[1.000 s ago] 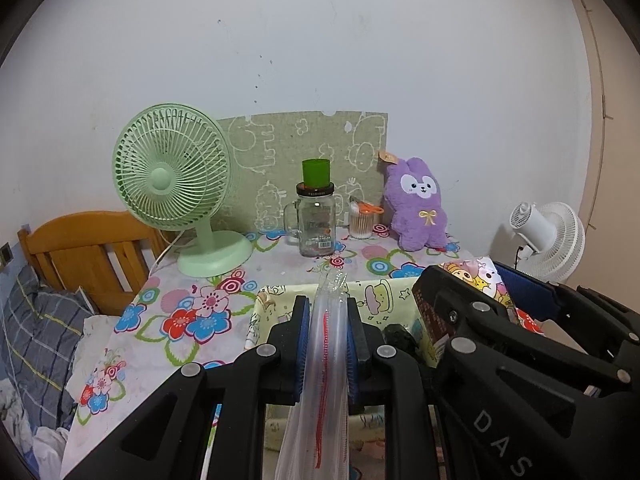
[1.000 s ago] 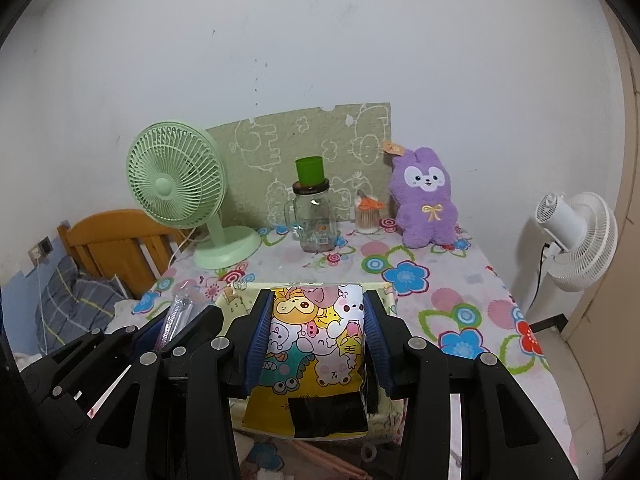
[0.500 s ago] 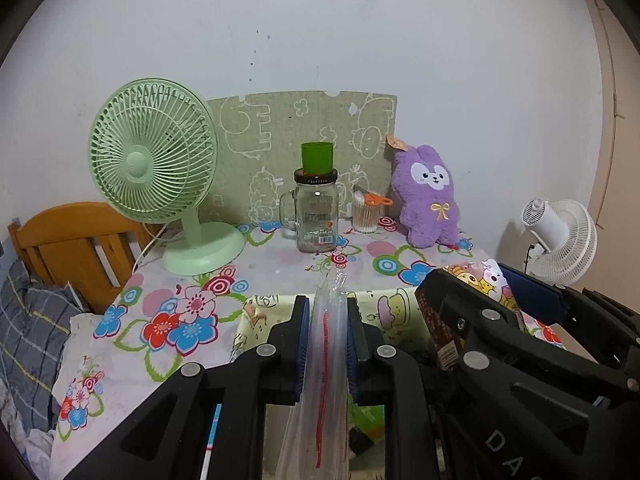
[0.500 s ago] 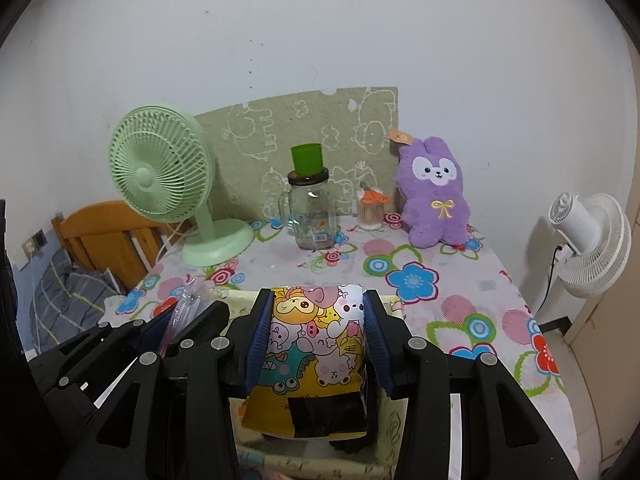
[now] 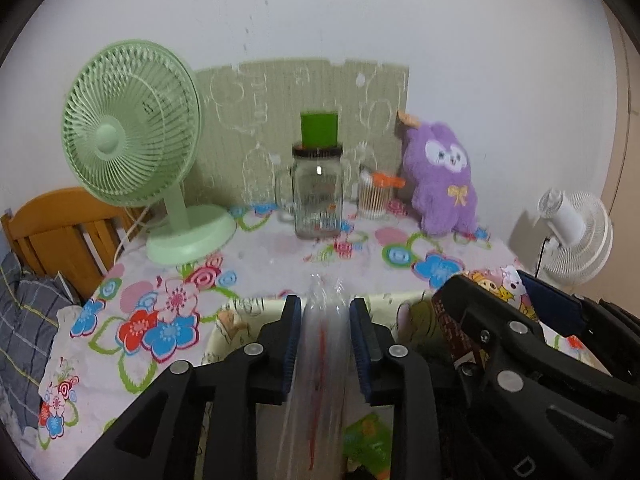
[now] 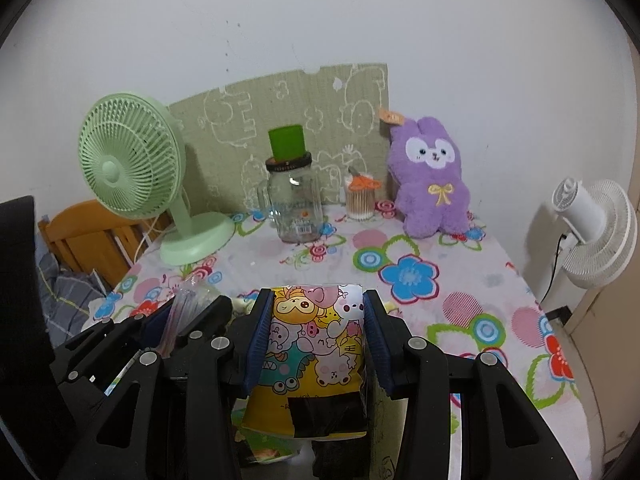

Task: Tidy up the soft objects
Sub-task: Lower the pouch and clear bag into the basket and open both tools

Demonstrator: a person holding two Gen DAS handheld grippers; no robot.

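My left gripper point(image 5: 325, 308) has its jaws opening, and a clear plastic bag with a red strip point(image 5: 322, 344) still stands upright between them, the pads barely off its sides. My right gripper point(image 6: 318, 300) is shut on a yellow cartoon-printed soft packet point(image 6: 316, 344). Both hover side by side over a pale yellow printed basket point(image 5: 240, 310) at the table's near edge. The packet point(image 5: 500, 280) also shows at the right of the left wrist view. A purple plush bunny point(image 6: 432, 184) sits against the wall at the back right.
On the floral tablecloth point(image 6: 420, 272) stand a green desk fan point(image 5: 132, 128), a glass jar with a green cup on it point(image 5: 318, 192) and a cotton-swab pot point(image 6: 362, 200). A wooden chair point(image 5: 52, 224) is to the left and a white fan point(image 6: 592, 228) to the right.
Both grippers have moved forward and lower toward the table. The left jaws, tight on the clear bag before, have spread apart. The right grip on the packet is unchanged.
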